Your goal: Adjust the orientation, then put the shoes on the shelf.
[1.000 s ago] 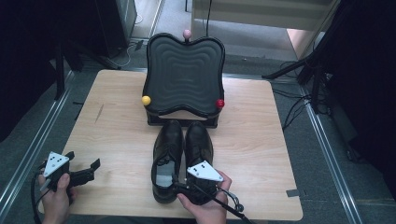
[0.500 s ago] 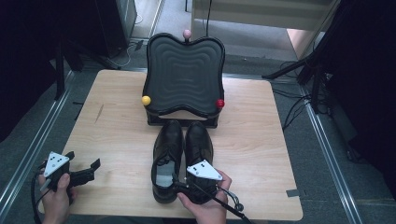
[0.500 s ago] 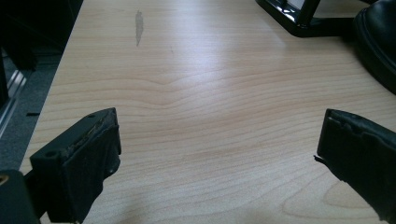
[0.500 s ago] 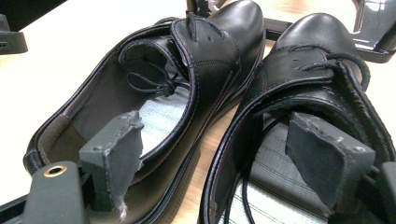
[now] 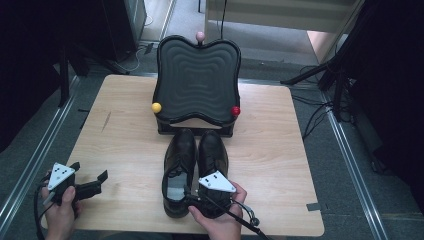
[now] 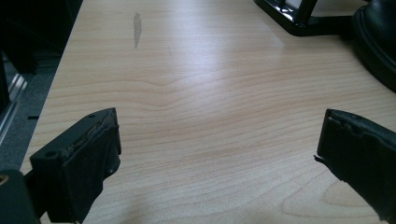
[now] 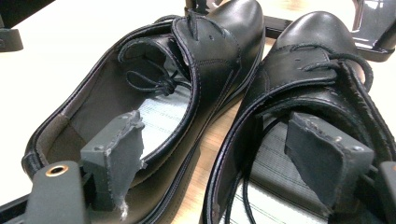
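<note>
Shoes (image 5: pixel 195 170): heels hidden under right tool (image 5: pixel 207 202), spread, one jaw inside each; left tool (image 5: pixel 90 182) spread, empty.

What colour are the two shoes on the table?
Glossy black leather shoes, clearest in the right gripper view.

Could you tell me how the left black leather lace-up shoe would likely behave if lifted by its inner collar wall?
The left black leather lace-up shoe looks stiff-walled, so it probably keeps its shape. Its glossy leather may slip between the pads. Gripped by one side of the collar, it would likely tilt, and the loose laces would probably dangle.

Light wooden table (image 5: pixel 125 150), black shoes (image 5: pixel 195 160), black footrest (image 5: pixel 196 90)
</note>
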The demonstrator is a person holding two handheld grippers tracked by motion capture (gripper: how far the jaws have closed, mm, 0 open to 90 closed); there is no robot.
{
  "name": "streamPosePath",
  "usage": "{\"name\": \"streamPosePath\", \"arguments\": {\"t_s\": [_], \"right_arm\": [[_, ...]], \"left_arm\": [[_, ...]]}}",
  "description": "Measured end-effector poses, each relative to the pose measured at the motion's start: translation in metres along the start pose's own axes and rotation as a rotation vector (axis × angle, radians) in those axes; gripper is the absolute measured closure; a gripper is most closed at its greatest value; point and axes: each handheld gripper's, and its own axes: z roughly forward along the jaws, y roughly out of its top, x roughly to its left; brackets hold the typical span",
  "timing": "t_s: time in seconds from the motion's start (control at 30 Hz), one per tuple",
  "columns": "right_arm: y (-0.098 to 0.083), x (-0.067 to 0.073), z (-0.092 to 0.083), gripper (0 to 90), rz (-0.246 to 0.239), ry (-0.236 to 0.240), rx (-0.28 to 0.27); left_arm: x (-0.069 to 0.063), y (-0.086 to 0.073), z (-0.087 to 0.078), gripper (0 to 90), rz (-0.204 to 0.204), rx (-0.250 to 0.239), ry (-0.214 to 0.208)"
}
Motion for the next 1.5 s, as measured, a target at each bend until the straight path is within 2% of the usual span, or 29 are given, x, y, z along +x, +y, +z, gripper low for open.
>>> {"name": "streamPosePath", "arguments": {"t_s": [0.3,0.47,0.6,0.73,0.77,1.03,1.27,1.4,1.5], "right_arm": [[0.003,0.001,0.0,22.7,0.025,-0.015,0.007],[0.004,0.002,-0.002,29.0,0.048,-0.011,0.015],[0.007,0.004,-0.001,32.9,0.06,-0.029,0.031],[0.01,0.007,0.004,37.4,0.041,-0.069,0.058],[0.011,0.008,0.005,38.8,0.046,-0.065,0.061],[0.016,0.015,0.019,38.6,0.037,-0.103,0.124],[0.018,0.014,0.024,42.7,0.044,-0.11,0.139],[0.018,0.011,0.029,43.9,0.063,-0.089,0.153],[0.017,0.013,0.034,47.2,0.071,-0.101,0.153]], "left_arm": [[0.0,0.001,0.001,0.5,0.007,0.001,0.001],[0.0,0.0,0.0,0.5,0.001,-0.002,0.0],[0.0,0.0,0.0,0.5,0.002,-0.003,-0.001],[0.0,0.0,0.0,0.5,0.005,-0.001,-0.002],[-0.001,0.0,0.0,0.5,0.007,-0.001,-0.002],[-0.001,0.0,0.0,0.5,0.005,-0.002,0.002],[-0.001,0.0,0.0,0.5,0.005,-0.003,0.004],[-0.001,0.0,0.0,0.5,0.005,-0.002,0.005],[-0.001,0.0,0.0,0.5,0.003,-0.003,0.003]]}}
